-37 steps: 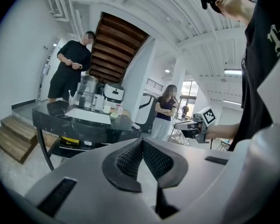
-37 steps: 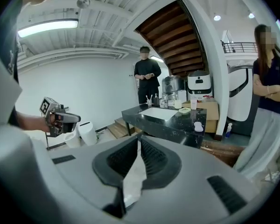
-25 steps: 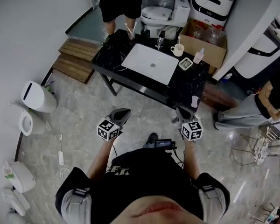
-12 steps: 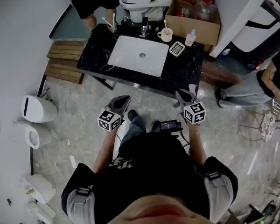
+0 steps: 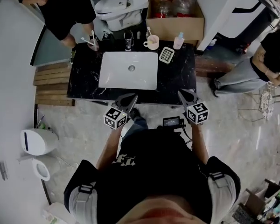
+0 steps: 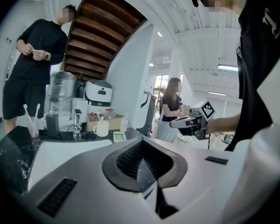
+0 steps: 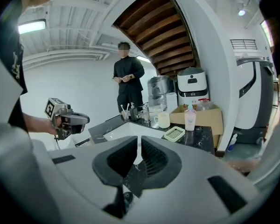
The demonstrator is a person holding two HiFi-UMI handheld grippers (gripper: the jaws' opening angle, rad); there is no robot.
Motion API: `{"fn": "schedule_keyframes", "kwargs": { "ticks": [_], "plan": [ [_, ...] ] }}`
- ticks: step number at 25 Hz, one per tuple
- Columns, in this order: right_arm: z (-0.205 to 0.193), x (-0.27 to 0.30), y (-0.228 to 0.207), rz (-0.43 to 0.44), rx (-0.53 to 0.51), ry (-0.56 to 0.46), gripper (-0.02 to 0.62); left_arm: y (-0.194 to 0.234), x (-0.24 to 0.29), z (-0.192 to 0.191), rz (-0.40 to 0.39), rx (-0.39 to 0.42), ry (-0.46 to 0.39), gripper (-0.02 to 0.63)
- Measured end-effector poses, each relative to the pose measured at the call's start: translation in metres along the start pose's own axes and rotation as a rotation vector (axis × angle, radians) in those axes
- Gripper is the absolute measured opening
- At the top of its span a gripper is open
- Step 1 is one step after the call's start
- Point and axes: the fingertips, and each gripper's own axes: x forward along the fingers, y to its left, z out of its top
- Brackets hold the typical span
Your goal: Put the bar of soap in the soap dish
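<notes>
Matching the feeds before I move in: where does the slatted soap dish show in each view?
Head view: soap dish upper middle, on the black counter, right of the sink.
Left gripper view: soap dish left of centre, slightly below mid-height.
Right gripper view: soap dish right of centre, slightly below mid-height.
Shared landmark: white mug, close beside it in all three.

- The white rectangular sink (image 5: 129, 70) sits in the black marble surface (image 5: 177, 78).
- The pale gridded soap dish (image 5: 166, 54) lies right of the sink, with a white mug (image 5: 152, 42) and a small bottle (image 5: 178, 40) behind it.
- A cardboard box (image 5: 175, 13) stands behind the surface.
</notes>
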Motion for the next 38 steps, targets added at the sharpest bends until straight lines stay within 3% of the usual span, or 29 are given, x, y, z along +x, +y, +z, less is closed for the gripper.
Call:
{"fn": "schedule_keyframes", "kwargs": {
  "ticks": [6,17,24,38],
  "plan": [
    [0.027,0.035,-0.009,-0.121,0.040,-0.027,0.011,0.058,0.022,0.031,-0.114,0.024,0.001,0.008],
    [0.028,0.057,-0.016,-0.282,0.077,0.041,0.044,0.139,0.037,0.031,-0.188,0.009,0.050,0.008],
    [-0.010,0.037,-0.047,-0.391,0.125,0.132,0.045,0.142,0.066,0.027,-0.245,0.004,0.082,0.008],
    [-0.096,0.011,-0.118,-0.510,0.235,0.333,0.137,0.134,0.128,0.055,-0.289,0.026,0.087,0.008]
  ]
}}
